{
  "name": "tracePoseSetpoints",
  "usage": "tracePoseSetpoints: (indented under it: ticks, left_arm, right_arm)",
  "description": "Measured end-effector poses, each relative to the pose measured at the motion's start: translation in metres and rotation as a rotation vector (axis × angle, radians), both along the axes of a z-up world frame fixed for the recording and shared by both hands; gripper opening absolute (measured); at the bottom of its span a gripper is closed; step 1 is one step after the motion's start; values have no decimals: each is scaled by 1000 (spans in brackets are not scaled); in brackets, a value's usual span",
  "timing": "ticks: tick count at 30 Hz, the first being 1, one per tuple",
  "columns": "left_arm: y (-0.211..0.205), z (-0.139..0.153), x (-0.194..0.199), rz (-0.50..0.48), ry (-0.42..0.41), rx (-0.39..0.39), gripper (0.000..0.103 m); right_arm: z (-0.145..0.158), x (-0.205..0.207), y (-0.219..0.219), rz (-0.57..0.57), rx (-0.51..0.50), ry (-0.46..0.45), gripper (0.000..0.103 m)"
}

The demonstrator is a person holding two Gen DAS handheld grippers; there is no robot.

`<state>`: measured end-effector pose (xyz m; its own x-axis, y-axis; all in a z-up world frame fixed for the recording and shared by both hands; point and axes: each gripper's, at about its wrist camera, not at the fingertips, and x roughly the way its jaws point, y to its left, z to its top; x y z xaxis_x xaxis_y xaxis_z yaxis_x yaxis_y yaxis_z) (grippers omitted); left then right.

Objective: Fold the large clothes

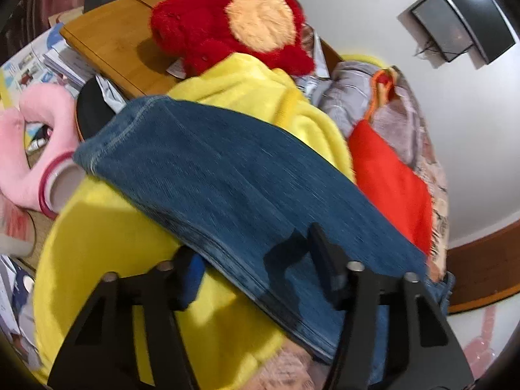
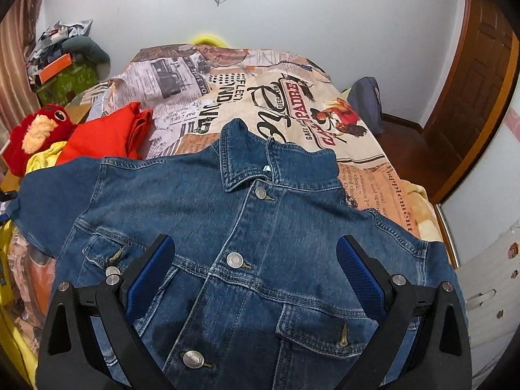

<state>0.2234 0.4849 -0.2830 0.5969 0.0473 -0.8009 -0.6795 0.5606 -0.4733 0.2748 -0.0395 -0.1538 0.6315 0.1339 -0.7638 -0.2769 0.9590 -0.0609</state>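
Lying buttoned-up on the printed bedspread (image 2: 227, 97), the denim jacket (image 2: 247, 227) is spread flat. Its sleeve (image 1: 211, 175) is straddled by the left gripper (image 1: 256, 260); pad contact cannot be told. The right gripper (image 2: 255, 269) is held spread above the chest.

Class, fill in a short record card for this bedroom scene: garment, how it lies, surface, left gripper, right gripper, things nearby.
garment: denim jacket
how it lies: front up, buttoned, collar away from the camera, sleeves spread
surface: bed with newspaper-print cover
left gripper: fingers on either side of a sleeve edge; grip unclear
right gripper: open above the jacket's chest, nothing held
things nearby: red plush toy, yellow blanket, orange cloth
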Motion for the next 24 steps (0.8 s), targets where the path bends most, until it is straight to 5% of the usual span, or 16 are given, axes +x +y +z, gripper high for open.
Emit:
tracePoseSetpoints:
  ticks: [7,11,17,24]
  left_arm:
    - [-5,15,13,-5,69,101,13]
    - [-32,60,17,-56,58,249,13]
    - [-86,146,33,-172,-111,371,8]
    - [-182,214,70,-357,-288,414,7]
  right_arm:
    - [14,-8,-5,-8,11,-29,99]
    - [22,-12,-14,-18,34,-43,99]
    - [31,-18,-26,-28,45,-71,99]
    - [56,-20,-47,-23,82,-143,99]
